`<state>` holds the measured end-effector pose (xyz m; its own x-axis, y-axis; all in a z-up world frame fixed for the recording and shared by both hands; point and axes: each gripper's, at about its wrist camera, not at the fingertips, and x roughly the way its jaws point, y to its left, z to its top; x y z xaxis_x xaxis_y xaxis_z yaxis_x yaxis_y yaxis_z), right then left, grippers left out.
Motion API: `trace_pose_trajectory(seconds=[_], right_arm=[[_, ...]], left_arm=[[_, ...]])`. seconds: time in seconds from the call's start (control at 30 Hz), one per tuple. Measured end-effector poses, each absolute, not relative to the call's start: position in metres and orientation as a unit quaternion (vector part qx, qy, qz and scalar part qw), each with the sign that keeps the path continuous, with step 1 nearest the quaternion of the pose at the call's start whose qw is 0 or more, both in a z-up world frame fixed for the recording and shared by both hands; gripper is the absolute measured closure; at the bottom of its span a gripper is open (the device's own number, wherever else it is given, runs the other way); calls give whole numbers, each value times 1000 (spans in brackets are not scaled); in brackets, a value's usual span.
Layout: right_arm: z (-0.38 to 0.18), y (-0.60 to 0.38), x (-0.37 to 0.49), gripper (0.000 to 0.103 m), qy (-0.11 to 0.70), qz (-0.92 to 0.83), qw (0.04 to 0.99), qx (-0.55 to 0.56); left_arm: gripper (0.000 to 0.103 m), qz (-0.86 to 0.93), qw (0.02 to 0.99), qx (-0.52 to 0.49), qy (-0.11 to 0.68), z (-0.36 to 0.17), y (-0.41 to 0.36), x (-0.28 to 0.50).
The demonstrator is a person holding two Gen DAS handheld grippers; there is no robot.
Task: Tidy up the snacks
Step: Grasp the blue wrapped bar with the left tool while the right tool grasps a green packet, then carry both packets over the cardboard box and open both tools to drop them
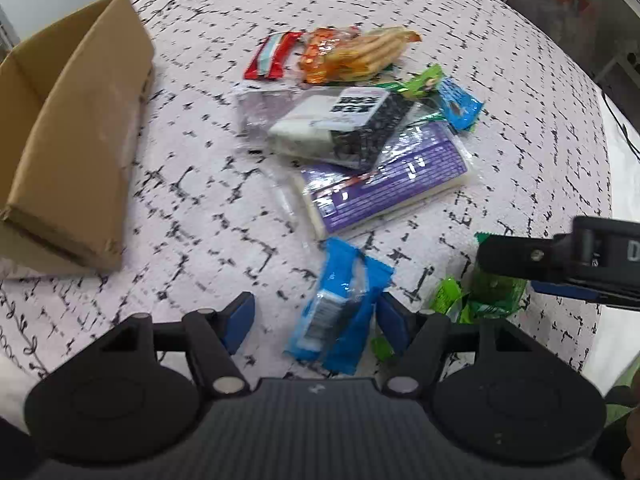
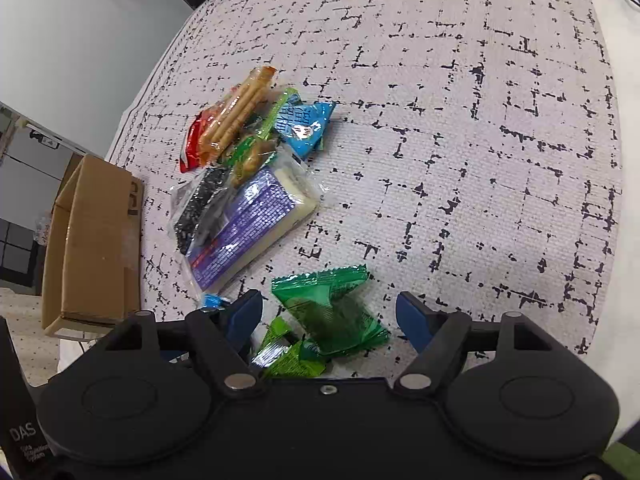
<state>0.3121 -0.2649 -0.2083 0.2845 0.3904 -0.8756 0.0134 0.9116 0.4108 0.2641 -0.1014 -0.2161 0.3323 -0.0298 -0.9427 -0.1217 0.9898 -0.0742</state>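
Tongs stand open on both sides: left tongs (image 1: 316, 316) around the blue packet (image 1: 338, 312), right tongs (image 2: 330, 314) around the green packet (image 2: 332, 308). Close gently at each packet's middle, then carry to the box (image 1: 76, 132).

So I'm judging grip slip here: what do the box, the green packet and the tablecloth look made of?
The box looks like plain brown cardboard, matte, with folded flaps. The green packet looks like thin glossy plastic film: crinkled, with a zigzag edge. The tablecloth looks like woven fabric, matte, with a visible weave; it could be textured vinyl.
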Motion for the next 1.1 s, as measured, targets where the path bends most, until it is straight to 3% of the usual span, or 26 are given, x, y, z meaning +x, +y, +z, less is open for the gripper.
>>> trace_pose_trajectory(seconds=[0.17,0.3,0.4,0.63,1.1], right_arm=[[-215,-264,314,36,593,119,779,168],[-217,-261,314,52,596,126,775,167],[-216,-261,313,58,594,127,777,164],[-204,-261,305,65,577,131,789,167],[-164,-268,285,66,536,143,812,182]], left_arm=[[36,26,817,-57,573,-220,-107,266],[62,20,821,-77,565,-217,-105,263],[72,20,820,-94,565,-212,-103,258],[75,34,832,-120,541,-183,-91,239],[76,38,867,-155,472,-115,-71,206]])
